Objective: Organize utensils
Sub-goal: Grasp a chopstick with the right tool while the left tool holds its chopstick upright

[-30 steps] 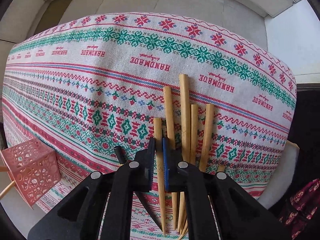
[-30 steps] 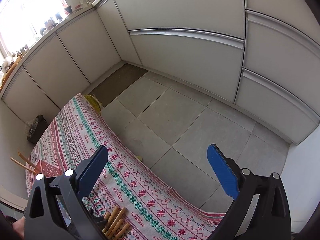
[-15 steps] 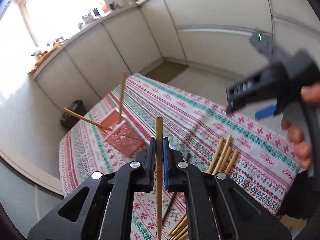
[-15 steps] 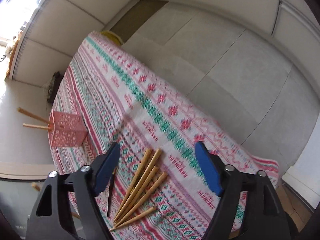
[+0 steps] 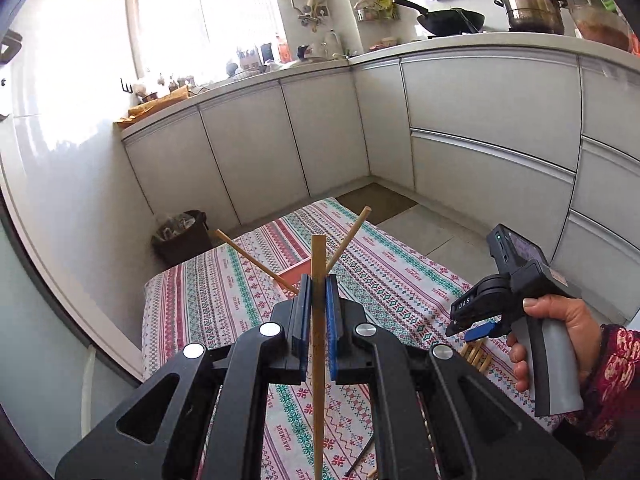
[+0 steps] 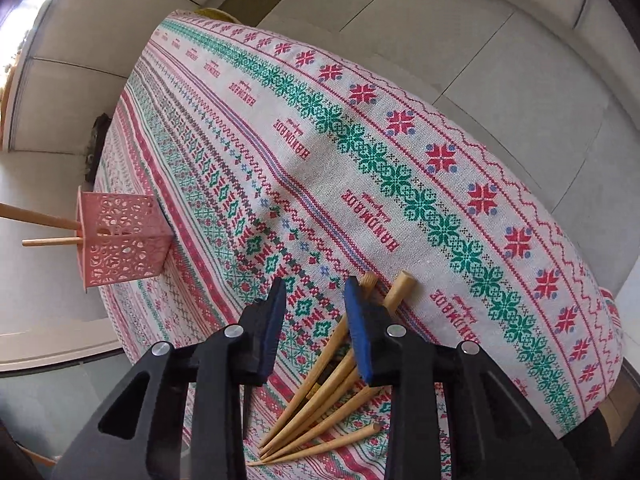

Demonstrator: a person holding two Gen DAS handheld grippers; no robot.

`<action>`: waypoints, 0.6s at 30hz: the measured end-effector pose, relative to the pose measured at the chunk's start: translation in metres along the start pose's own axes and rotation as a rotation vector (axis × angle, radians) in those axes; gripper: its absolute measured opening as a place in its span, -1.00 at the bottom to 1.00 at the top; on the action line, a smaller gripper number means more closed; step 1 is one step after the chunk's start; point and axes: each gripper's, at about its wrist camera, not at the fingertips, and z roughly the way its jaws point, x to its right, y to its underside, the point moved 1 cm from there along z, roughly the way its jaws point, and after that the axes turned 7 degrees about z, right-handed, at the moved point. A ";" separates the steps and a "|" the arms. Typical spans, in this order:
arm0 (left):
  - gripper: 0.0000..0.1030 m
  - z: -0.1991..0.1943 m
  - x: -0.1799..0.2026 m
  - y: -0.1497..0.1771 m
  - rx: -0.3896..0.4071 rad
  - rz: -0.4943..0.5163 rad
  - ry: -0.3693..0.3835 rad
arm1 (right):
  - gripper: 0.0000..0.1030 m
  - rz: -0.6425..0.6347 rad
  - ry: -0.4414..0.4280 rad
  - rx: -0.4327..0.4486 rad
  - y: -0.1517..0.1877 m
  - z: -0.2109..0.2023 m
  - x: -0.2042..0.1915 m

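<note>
One chopstick (image 5: pixel 319 280) pinched tight in my left claw (image 5: pixel 319 304), lifted off tabletop (image 5: pixel 384 276), now near pink holder (image 6: pixel 120 236) with two sticks inside. My right claw (image 6: pixel 316 320) came down over pile (image 6: pixel 320 400), jaws closing, nothing gripped yet.

The left gripper (image 5: pixel 319 312) is lifted up and points a little downward, and its two jaws are pressed tight on one chopstick (image 5: pixel 318 360) that stands up between them. The right gripper (image 6: pixel 316 320) tips steeply down; its jaws have just been closing, with a gap and nothing between them. A hand (image 5: pixel 560 336) in a patterned sleeve grips its handle.
</note>
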 end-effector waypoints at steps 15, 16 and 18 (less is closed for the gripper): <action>-0.88 -0.012 -0.018 0.005 0.029 -0.055 -0.004 | -0.54 -0.023 0.133 -0.004 0.013 -0.004 0.006; -0.88 -0.012 -0.019 0.004 0.029 -0.058 -0.005 | -0.54 -0.019 0.146 -0.024 0.013 0.001 0.007; -0.88 -0.014 -0.021 0.005 0.034 -0.064 -0.009 | -0.52 -0.036 0.178 -0.016 0.012 -0.001 0.002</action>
